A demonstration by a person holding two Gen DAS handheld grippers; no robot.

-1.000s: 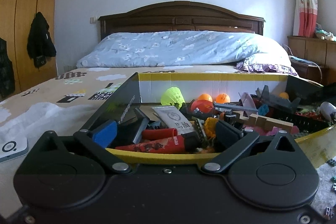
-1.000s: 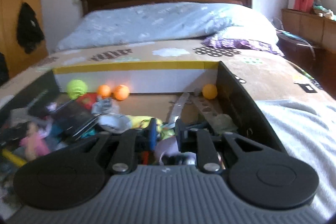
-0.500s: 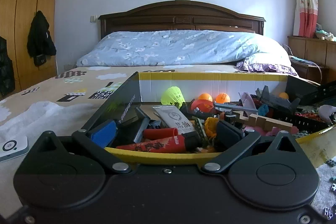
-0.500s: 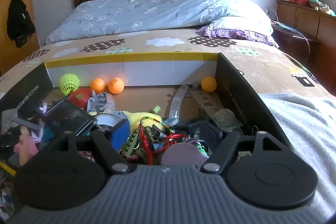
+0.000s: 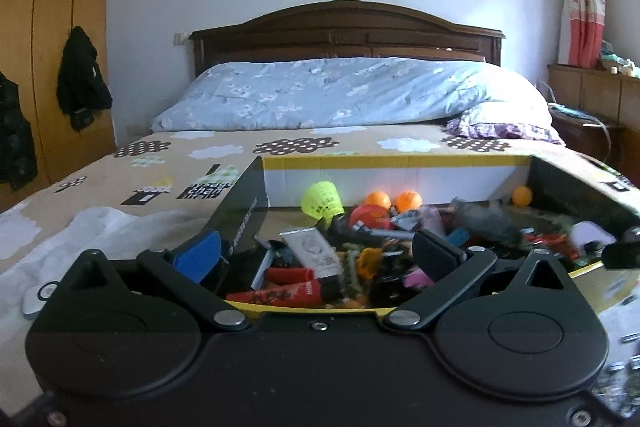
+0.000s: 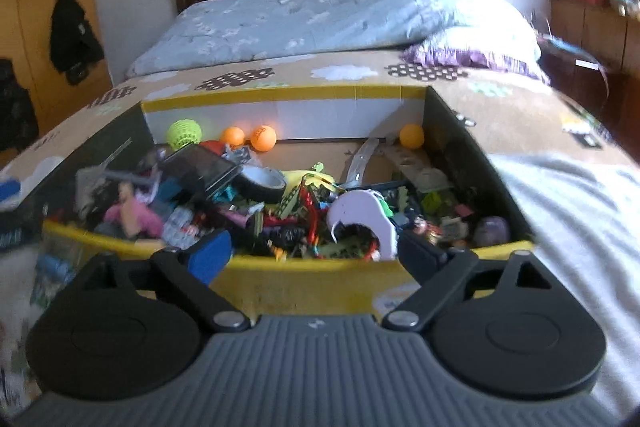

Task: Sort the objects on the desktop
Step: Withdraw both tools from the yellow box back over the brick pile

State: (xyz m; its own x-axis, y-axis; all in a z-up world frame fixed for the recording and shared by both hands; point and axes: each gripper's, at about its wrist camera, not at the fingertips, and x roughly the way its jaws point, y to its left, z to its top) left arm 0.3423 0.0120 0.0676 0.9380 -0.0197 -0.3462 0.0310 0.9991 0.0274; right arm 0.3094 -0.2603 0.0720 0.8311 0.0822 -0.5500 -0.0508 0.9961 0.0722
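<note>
Two tongs spread, empty, before box [image 6: 304, 291] on bed.
Left tongs [image 5: 320, 259], right tongs [image 6: 316, 251] near jumbled toys: light, stiff, snaggy; best pinched singly, white arch [image 6: 362, 217] by rim.

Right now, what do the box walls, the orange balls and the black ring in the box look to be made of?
Box: likely printed cardboard, with flat folded walls and a matte white inner face. Orange balls: probably thin plastic, smooth and glowing in the light. Black ring: looks like a tape roll; material unclear.

Print on the silver packet [image 5: 314, 254] and box wall is too blurred to read.
</note>
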